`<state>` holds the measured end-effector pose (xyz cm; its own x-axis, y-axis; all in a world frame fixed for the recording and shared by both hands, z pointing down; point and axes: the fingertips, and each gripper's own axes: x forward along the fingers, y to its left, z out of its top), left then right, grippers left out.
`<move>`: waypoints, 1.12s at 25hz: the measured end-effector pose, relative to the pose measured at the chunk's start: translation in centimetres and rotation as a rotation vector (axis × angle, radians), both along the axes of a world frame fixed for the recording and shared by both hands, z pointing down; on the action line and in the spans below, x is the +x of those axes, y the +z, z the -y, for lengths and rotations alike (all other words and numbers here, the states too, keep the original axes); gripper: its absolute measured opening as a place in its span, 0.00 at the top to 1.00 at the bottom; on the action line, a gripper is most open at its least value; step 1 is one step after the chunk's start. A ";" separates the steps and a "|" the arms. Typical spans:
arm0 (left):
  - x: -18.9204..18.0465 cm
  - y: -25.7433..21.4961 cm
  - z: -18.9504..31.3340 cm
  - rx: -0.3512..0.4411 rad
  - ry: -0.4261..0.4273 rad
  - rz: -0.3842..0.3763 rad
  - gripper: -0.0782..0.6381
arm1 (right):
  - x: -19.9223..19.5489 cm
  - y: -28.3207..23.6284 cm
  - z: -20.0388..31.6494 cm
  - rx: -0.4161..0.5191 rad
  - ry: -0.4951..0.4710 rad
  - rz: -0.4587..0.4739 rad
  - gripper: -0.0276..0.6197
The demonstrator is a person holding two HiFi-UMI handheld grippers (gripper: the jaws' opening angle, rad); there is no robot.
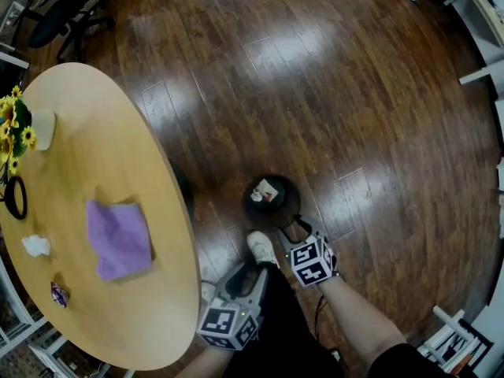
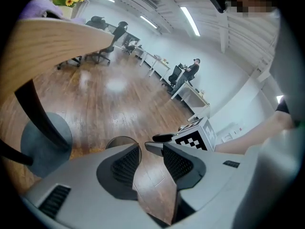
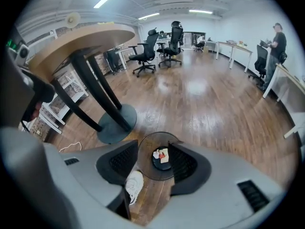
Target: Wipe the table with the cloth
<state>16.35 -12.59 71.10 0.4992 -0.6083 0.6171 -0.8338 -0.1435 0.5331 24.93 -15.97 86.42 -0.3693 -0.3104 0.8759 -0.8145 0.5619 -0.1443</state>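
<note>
- Your left gripper has its jaws wide apart and empty. It sits at the bottom centre of the head view, off the surface.
- Your right gripper is also open and holds nothing. The bin on the floor shows between its jaws.
- The purple cloth lies flat on the surface at the frame's left, well apart from both grippers.

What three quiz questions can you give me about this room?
1. True or false: the purple cloth lies on the table.
2. Where is the bin? A) on the table B) on the floor C) on a chair
3. What do the left gripper and the right gripper hold?
Key: 1 true; 2 B; 3 nothing, both are open.
</note>
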 end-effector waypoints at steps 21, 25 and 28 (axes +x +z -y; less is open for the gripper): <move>-5.5 -22.5 -1.2 0.477 -0.077 -0.145 0.79 | -2.9 -27.9 2.0 0.387 0.192 0.260 0.95; -14.3 -26.8 -3.9 0.596 -0.261 -0.060 0.79 | -6.8 -33.9 1.9 0.470 0.127 0.331 0.95; -21.6 -28.7 -7.3 0.634 -0.428 -0.020 0.79 | -10.7 -36.7 1.4 0.512 0.112 0.386 0.95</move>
